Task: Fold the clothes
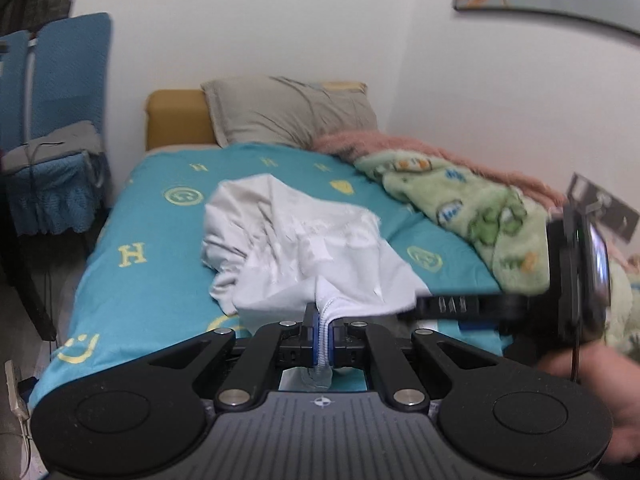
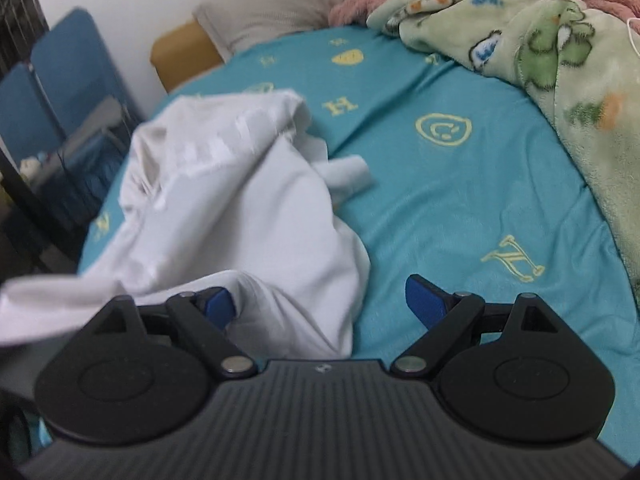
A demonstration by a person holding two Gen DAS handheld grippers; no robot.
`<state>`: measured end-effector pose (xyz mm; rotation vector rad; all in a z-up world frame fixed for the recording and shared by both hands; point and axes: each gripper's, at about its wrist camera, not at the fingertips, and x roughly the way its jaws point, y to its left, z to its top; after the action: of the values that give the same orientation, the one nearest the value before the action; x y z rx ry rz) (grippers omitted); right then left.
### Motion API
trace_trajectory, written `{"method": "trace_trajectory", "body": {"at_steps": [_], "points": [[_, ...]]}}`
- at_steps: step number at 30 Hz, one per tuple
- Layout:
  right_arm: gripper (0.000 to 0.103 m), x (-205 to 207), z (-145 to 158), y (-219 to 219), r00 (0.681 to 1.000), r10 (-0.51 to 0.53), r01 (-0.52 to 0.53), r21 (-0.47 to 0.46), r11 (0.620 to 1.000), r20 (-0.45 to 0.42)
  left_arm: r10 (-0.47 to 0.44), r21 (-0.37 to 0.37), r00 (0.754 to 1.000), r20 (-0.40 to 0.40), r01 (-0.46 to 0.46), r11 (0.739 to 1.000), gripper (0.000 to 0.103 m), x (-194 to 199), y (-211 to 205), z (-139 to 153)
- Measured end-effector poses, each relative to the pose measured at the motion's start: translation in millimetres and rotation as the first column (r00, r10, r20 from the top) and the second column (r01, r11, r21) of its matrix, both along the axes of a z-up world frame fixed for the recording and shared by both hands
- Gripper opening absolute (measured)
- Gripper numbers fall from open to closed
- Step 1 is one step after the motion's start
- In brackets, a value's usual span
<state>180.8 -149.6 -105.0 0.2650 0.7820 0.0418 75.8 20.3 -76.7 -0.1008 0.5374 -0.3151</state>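
White walls back a bed (image 1: 160,216) that fills the middle of both views, its teal sheet printed with yellow letters and smiley faces. Along the right side of the frame lies a green cartoon-print blanket (image 1: 472,208) over a pink fuzzy one (image 1: 400,144), with a grey pillow (image 1: 288,112) at the upper centre and blue chairs (image 1: 60,88) at the upper left. On the sheet, centre frame, sits the white garment (image 1: 304,244), crumpled into a loose heap with deep creases; a stitched edge of it is drawn down to the lower centre. There the left gripper (image 1: 326,330) is clamped tight on that edge. The right gripper (image 2: 320,304) stands wide apart, the cloth's near fold between its blue pads (image 2: 424,300).
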Motion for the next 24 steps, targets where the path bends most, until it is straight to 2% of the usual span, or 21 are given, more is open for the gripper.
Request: {"method": "trace_trajectory", "body": {"at_steps": [5,6,8,12,15,16,18,21,22,24], "points": [[0.089,-12.3,14.0,-14.0,0.994,-0.09,0.093,-0.064,0.994,0.055,0.069,-0.115,0.995,0.071,-0.061,0.992,0.004,-5.7,21.5,22.8],[0.089,-15.8,19.0,-20.1,0.989,-0.124,0.129,-0.061,0.99,0.077,0.075,-0.134,0.993,0.086,-0.063,0.989,0.004,-7.8,24.4,26.5],[0.089,-30.5,34.0,-23.5,0.974,-0.14,0.153,-0.06,0.986,0.176,0.066,-0.157,0.99,0.124,-0.046,0.987,0.004,-14.0,26.3,34.2],[0.09,-59.8,63.9,-30.3,0.915,-0.169,0.201,-0.052,0.978,0.367,0.041,-0.207,0.976,0.213,0.004,0.978,0.004,-29.3,30.6,51.6],[0.09,-81.8,86.4,-35.5,0.846,-0.184,0.235,-0.039,0.971,0.5,0.026,-0.243,0.973,0.231,0.032,0.97,0.004,-35.7,36.1,59.6],[0.09,-88.4,93.4,-37.1,0.821,-0.188,0.244,-0.035,0.969,0.539,0.018,-0.243,0.977,0.212,0.035,0.969,0.004,-34.3,36.5,58.6],[0.09,-79.3,89.5,-36.9,0.864,-0.152,0.205,-0.058,0.977,0.48,0.01,-0.229,0.988,0.155,0.026,0.973,0.004,-28.0,36.2,53.3],[0.09,-59.6,71.6,-42.3,0.921,-0.161,0.18,-0.021,0.983,0.354,0.013,-0.174,1.0,0.015,-0.01,0.985,0.005,-10.6,33.7,37.8],[0.09,-54.1,67.6,-41.7,0.931,-0.156,0.173,-0.022,0.985,0.33,0.016,-0.164,0.999,-0.032,-0.021,0.986,0.005,-4.8,33.4,31.9],[0.09,-45.5,62.2,-38.9,0.941,-0.149,0.167,-0.032,0.986,0.305,0.01,-0.144,0.998,-0.056,-0.018,0.989,0.006,-1.3,30.9,26.2]]}}
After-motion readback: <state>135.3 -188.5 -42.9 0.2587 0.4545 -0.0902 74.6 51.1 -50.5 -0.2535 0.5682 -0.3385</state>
